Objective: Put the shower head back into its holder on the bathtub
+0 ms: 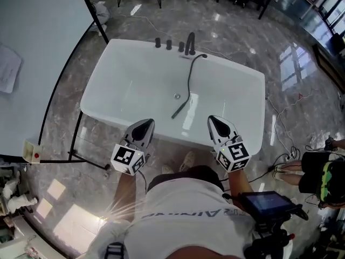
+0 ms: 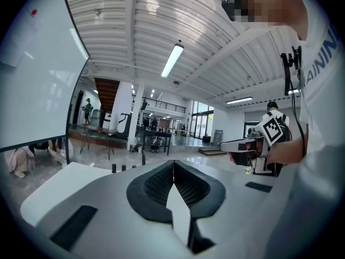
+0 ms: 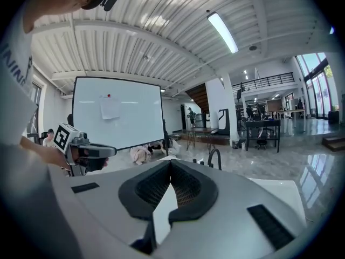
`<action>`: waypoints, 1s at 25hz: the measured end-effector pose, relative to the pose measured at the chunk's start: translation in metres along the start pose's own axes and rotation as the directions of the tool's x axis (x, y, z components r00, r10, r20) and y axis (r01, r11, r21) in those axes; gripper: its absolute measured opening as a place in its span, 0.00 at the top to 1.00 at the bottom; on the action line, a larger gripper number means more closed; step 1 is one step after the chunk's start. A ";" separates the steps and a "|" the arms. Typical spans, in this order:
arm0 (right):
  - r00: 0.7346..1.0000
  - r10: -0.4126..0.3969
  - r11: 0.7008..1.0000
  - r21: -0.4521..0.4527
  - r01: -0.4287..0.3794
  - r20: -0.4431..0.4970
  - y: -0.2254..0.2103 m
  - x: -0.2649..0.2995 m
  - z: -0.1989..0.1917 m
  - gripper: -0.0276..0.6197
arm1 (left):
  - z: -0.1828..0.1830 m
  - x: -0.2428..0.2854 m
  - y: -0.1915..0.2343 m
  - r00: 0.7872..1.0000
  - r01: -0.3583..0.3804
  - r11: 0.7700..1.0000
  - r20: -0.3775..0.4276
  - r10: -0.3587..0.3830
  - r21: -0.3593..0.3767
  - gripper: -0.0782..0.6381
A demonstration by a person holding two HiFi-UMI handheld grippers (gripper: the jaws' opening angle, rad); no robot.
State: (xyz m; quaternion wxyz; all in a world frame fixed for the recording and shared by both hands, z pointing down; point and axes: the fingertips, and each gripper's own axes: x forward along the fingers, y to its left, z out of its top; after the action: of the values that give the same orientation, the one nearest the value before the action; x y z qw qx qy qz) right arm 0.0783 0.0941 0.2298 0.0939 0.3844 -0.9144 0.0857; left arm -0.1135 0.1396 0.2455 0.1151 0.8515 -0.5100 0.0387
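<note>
Shower head [image 1: 179, 110] lies inside the white bathtub [image 1: 108, 74], beside the drain. Its dark hose [image 1: 189, 77] runs up to the faucet [image 1: 189, 43] on the far rim. Only the head view shows it; both gripper views look over the tub into the hall. The left gripper [image 1: 144, 126] and right gripper [image 1: 218, 125] hover at the near rim, jaws pressed together and empty. The shower head is ahead, between them. Open marble floor [image 1: 302, 90] surrounds the tub, and a whiteboard [image 1: 38, 47] stands to its left.
</note>
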 end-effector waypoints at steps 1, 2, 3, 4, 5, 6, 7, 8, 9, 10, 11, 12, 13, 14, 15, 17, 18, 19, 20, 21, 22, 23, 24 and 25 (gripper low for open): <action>1.000 -0.004 1.000 0.007 0.004 0.001 -0.006 0.001 -0.001 0.94 | 0.002 0.010 -0.002 1.000 0.008 1.000 -0.004 -0.008 0.002 0.87; 1.000 -0.008 1.000 0.016 0.008 0.004 -0.014 0.004 -0.001 0.94 | 0.004 0.019 -0.003 1.000 0.015 1.000 -0.009 -0.015 0.005 0.87; 1.000 -0.012 1.000 0.027 0.012 0.008 -0.022 0.006 -0.001 0.94 | 0.007 0.028 -0.005 1.000 0.020 1.000 -0.012 -0.020 0.007 0.87; 1.000 -0.014 0.999 0.036 0.014 0.012 -0.031 0.009 0.001 0.94 | 0.010 0.037 -0.007 1.000 0.025 1.000 -0.015 -0.025 0.010 0.87; 1.000 -0.014 0.999 0.041 0.013 0.018 -0.039 0.012 0.004 0.94 | 0.013 0.046 -0.008 0.999 0.029 0.999 -0.019 -0.028 0.015 0.87; 1.000 -0.012 0.999 0.044 0.011 0.024 -0.049 0.016 0.008 0.94 | 0.017 0.056 -0.008 0.999 0.029 0.999 -0.023 -0.029 0.022 0.87; 0.999 -0.010 0.999 0.046 0.009 0.031 -0.058 0.019 0.012 0.94 | 0.021 0.065 -0.008 0.999 0.028 0.999 -0.027 -0.027 0.029 0.87; 0.999 -0.009 0.999 0.048 0.007 0.038 -0.068 0.022 0.015 0.94 | 0.026 0.075 -0.008 0.999 0.026 0.999 -0.028 -0.025 0.036 0.87; 0.999 -0.007 0.999 0.050 0.005 0.043 -0.078 0.024 0.017 0.94 | 0.031 0.084 -0.009 0.999 0.024 0.999 -0.026 -0.023 0.041 0.87; 0.999 -0.007 0.999 0.050 0.005 0.047 -0.089 0.027 0.018 0.94 | 0.035 0.094 -0.011 0.999 0.025 0.999 -0.024 -0.023 0.047 0.87; 0.999 -0.009 0.999 0.051 0.006 0.047 -0.100 0.031 0.017 0.94 | 0.038 0.104 -0.013 0.999 0.026 0.998 -0.022 -0.025 0.053 0.87; 0.999 -0.012 0.998 0.055 0.009 0.044 -0.110 0.036 0.015 0.94 | 0.039 0.113 -0.014 0.999 0.030 0.998 -0.025 -0.028 0.060 0.87; 0.999 -0.015 0.998 0.065 0.012 0.038 -0.117 0.042 0.011 0.94 | 0.038 0.119 -0.016 0.999 0.036 0.997 -0.033 -0.034 0.066 0.87; 0.999 -0.015 0.997 0.079 0.012 0.032 -0.121 0.048 0.007 0.94 | 0.036 0.124 -0.018 0.998 0.048 0.996 -0.046 -0.045 0.073 0.87; 1.000 -0.011 0.996 0.093 0.009 0.027 -0.123 0.051 0.002 0.94 | 0.033 0.128 -0.019 0.997 0.062 0.995 -0.061 -0.057 0.082 0.87; 1.000 -0.002 0.994 0.106 -0.001 0.023 -0.124 0.056 -0.005 0.94 | 0.026 0.138 -0.020 0.993 0.085 0.992 -0.088 -0.077 0.091 0.87; 1.000 0.000 0.994 0.108 -0.003 0.022 -0.126 0.058 -0.007 0.94 | 0.023 0.144 -0.017 0.992 0.093 0.992 -0.096 -0.084 0.087 0.87; 1.000 -0.002 0.994 0.109 0.000 0.021 -0.128 0.061 -0.010 0.94 | 0.021 0.151 -0.014 0.991 0.100 0.992 -0.100 -0.092 0.080 0.87; 1.000 -0.010 0.994 0.113 0.008 0.017 -0.131 0.064 -0.013 0.94 | 0.020 0.157 -0.010 0.990 0.109 0.991 -0.101 -0.101 0.072 0.87; 1.000 -0.023 0.993 0.117 0.022 0.011 -0.133 0.068 -0.016 0.94 | 0.018 0.162 -0.004 0.988 0.121 0.990 -0.101 -0.114 0.067 0.87; 0.999 -0.041 0.992 0.120 0.040 0.006 -0.135 0.072 -0.018 0.94 | 0.016 0.165 0.002 0.987 0.135 0.989 -0.100 -0.128 0.064 0.87; 0.998 -0.063 0.991 0.122 0.062 0.001 -0.135 0.077 -0.018 0.94 | 0.015 0.168 0.009 0.985 0.150 0.987 -0.098 -0.144 0.061 0.87; 0.996 -0.085 0.989 0.121 0.085 -0.002 -0.135 0.082 -0.017 0.94 | 0.015 0.169 0.017 0.982 0.167 0.984 -0.094 -0.161 0.058 0.87; 0.994 -0.108 0.987 0.119 0.107 -0.003 -0.133 0.086 -0.015 0.94 | 0.017 0.169 0.025 0.980 0.184 0.981 -0.088 -0.179 0.056 0.87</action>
State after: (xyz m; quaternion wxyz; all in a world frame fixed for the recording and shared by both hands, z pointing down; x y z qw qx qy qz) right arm 0.1171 -0.0534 0.2758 0.0739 0.4382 -0.8857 0.1342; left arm -0.0555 -0.0208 0.2643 0.1121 0.8953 -0.4237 0.0795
